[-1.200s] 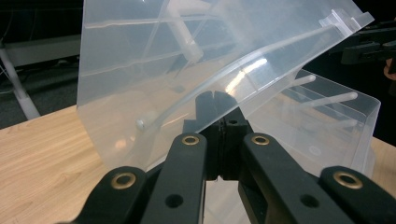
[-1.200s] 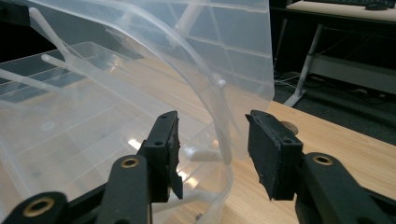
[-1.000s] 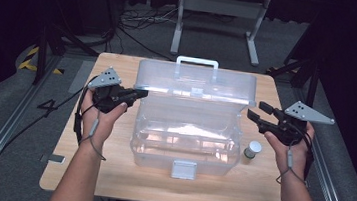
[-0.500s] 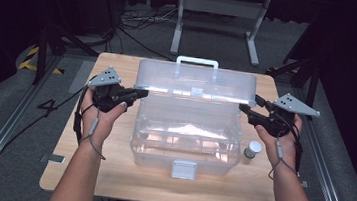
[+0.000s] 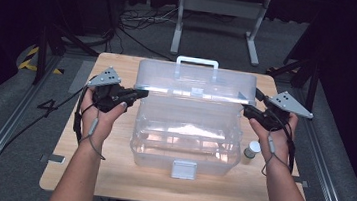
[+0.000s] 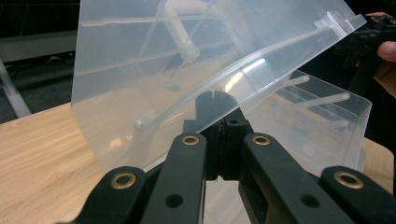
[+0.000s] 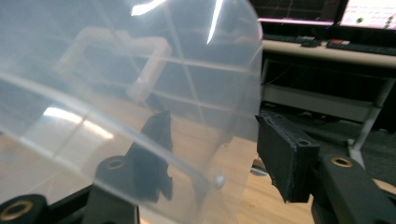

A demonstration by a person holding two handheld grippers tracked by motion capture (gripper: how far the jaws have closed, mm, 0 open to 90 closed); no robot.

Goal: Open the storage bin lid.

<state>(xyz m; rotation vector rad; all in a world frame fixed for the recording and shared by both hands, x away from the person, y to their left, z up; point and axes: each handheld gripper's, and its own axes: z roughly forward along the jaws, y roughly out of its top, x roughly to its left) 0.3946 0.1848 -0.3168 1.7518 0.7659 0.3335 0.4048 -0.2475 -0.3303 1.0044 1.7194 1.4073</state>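
Lid [image 5: 196, 80] of a clear box [image 5: 187, 136] mid-desk [image 5: 108, 173] stands raised: left hand-held gripper [image 6: 215, 105] pinches its edge, while right hand-held gripper [image 7: 210, 140], jaws wide, straddles the opposite edge, likely steadying it.

You can read one mark: a large dark "4" [image 5: 47, 108] on the grey floor, just left of the wooden table [image 5: 108, 173] near its left edge. Beyond the table in the right gripper view, two lit screens [image 7: 369, 11] carry lines of text, but they are too small and blurred for you to make out. The clear plastic box [image 5: 188, 131] on the table shows no label you can read.
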